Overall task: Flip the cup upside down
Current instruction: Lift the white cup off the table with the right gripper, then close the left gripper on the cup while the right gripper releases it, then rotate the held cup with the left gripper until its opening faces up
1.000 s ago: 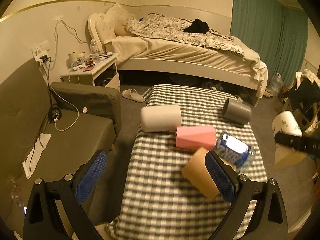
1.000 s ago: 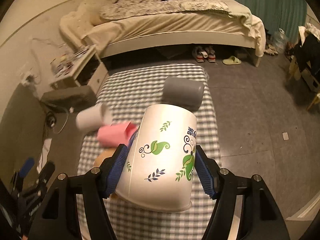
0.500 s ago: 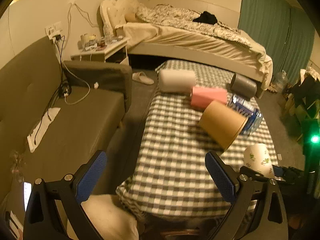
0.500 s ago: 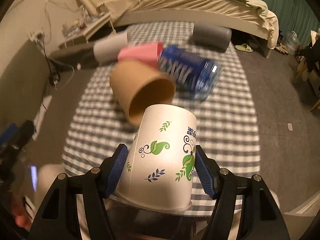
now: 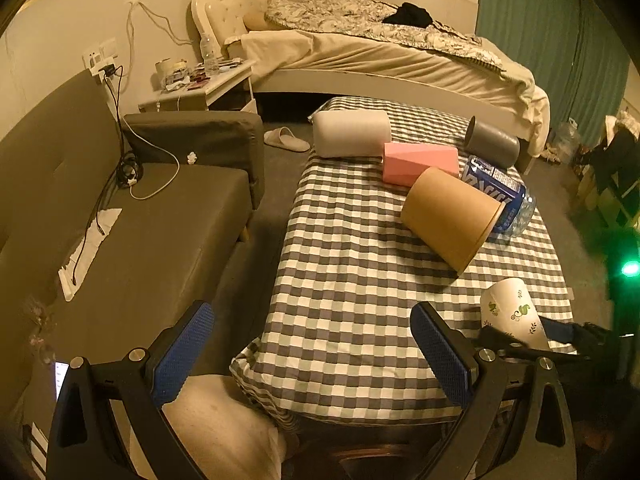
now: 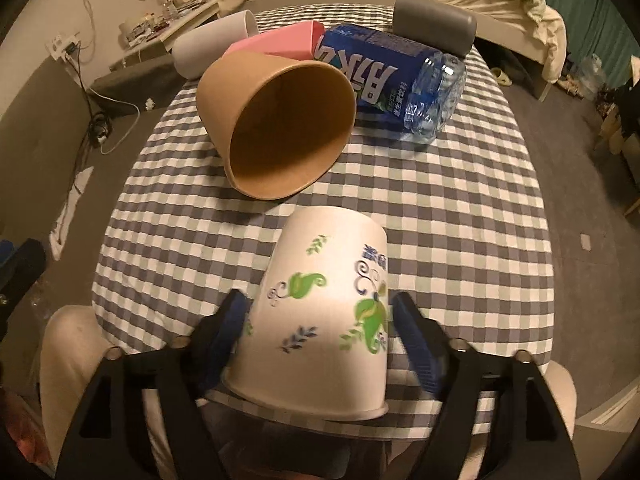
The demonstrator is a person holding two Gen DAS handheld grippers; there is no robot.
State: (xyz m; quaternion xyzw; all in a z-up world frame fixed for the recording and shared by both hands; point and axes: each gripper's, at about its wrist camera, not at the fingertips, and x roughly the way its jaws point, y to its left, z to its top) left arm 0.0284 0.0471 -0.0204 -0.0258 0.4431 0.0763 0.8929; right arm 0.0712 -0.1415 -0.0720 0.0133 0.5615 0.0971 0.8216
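left claw (image 5: 312, 354) is spread wide with nothing in it, hanging over the near left edge of the checkered surface (image 5: 348, 304), with the grey sofa (image 5: 132, 236) off to its left.

ahead of it and a bit right, there's a pile of stuff lying on its side: white cylinder (image 5: 352, 133) furthest out, pink box (image 5: 420, 157) just right of that, brown paper cup (image 5: 450, 218) closer in with its mouth facing the near right, blue-label water bottle (image 5: 502, 198) touching the brown cup's far side, and a grey cylinder (image 5: 492, 143) out at the far right corner.

right claw (image 6: 320, 332) has the white cup (image 6: 324, 312) with green leaf prints between its blue pads. the left pad looks pressed against the cup wall, the right one seems just at it, but it's a bit blurry, so can't swear how tight the grip is. the cup is bottom-forward, rim toward the camera, over the near right part of the surface, straight out in front of that claw. the brown cup's open mouth sits just beyond it, apart from it. from the left camera, the white cup shows up at the far right, tilted.
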